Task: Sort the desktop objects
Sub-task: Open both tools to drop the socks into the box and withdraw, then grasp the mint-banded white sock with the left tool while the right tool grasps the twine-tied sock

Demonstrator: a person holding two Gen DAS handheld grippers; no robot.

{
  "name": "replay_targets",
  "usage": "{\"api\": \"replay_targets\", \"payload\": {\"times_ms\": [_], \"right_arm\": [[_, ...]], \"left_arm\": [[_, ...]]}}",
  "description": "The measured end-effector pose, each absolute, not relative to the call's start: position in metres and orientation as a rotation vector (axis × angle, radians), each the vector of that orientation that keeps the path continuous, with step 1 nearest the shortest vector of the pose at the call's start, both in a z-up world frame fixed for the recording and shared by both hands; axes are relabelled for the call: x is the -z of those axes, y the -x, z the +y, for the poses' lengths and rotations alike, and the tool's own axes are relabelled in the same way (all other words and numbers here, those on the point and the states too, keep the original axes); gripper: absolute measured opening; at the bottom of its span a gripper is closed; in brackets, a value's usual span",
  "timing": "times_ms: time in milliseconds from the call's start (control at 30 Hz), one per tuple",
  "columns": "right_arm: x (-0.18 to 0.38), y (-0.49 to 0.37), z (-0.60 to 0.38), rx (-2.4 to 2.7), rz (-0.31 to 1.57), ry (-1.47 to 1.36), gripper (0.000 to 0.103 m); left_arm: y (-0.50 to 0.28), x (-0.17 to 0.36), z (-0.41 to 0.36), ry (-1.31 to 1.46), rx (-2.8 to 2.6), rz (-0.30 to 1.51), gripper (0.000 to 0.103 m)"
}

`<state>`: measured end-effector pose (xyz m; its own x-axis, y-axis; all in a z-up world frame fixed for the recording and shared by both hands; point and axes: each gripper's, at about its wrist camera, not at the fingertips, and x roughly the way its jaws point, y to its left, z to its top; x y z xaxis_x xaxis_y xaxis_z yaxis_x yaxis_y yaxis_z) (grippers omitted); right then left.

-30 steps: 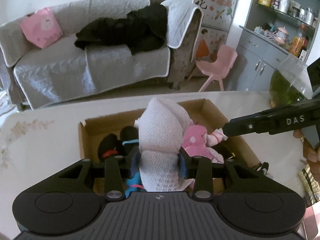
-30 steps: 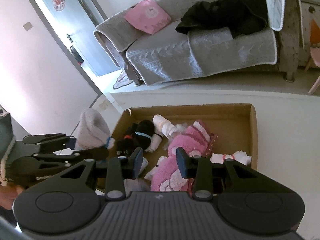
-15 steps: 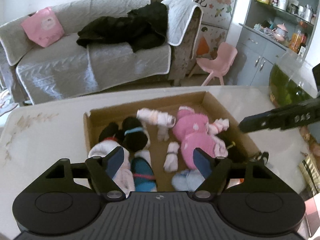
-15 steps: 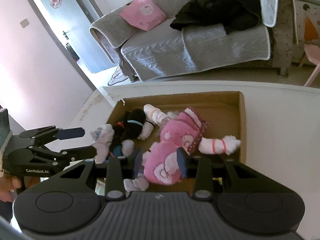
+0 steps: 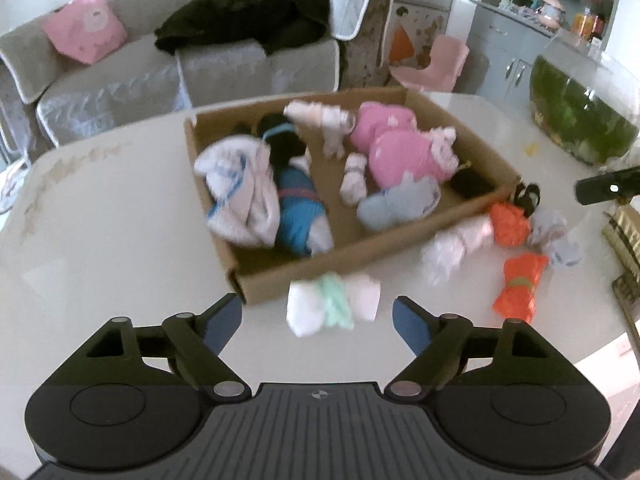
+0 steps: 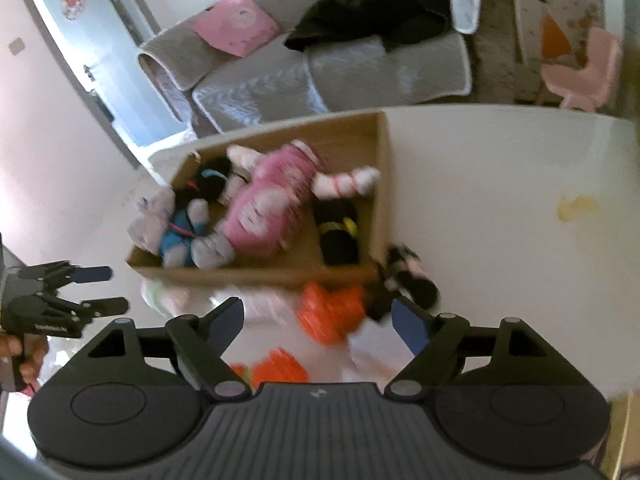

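A shallow cardboard box (image 5: 352, 254) of rolled socks sits on the white table (image 5: 100, 248); more bundles lie beside it. Only the left view shows the white-and-mint roll (image 5: 332, 304) clearly. Both the left gripper (image 5: 318, 322) and right gripper (image 6: 318, 318) gape wide, empty

orange rolls (image 6: 334, 312) blurred, pt. hidden

Both wrist views (angled down) share the box (image 5: 304, 268).
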<state>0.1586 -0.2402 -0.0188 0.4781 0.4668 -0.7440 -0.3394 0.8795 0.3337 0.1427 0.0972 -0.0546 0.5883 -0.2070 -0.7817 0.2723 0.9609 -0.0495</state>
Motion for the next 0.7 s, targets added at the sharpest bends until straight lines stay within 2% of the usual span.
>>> {"api": "replay_targets", "payload": {"times_ms": [133,267,700], "right_arm": [[0.033,-0.156,-0.247,-0.462,0.973,-0.159,0.083],[0.047,-0.155,-0.249,-0.458,0.991,-0.157,0.084],[0.069,-0.162,-0.245,-0.437,1.016,-0.121,0.084]], "left_arm": [[-0.139,0.065,0.097,-0.091,0.261,0.91,0.088],[-0.14,0.071,0.096,-0.076,0.255,0.905,0.093],[-0.158,0.084,0.08,-0.012,0.288,0.913,0.093]]}}
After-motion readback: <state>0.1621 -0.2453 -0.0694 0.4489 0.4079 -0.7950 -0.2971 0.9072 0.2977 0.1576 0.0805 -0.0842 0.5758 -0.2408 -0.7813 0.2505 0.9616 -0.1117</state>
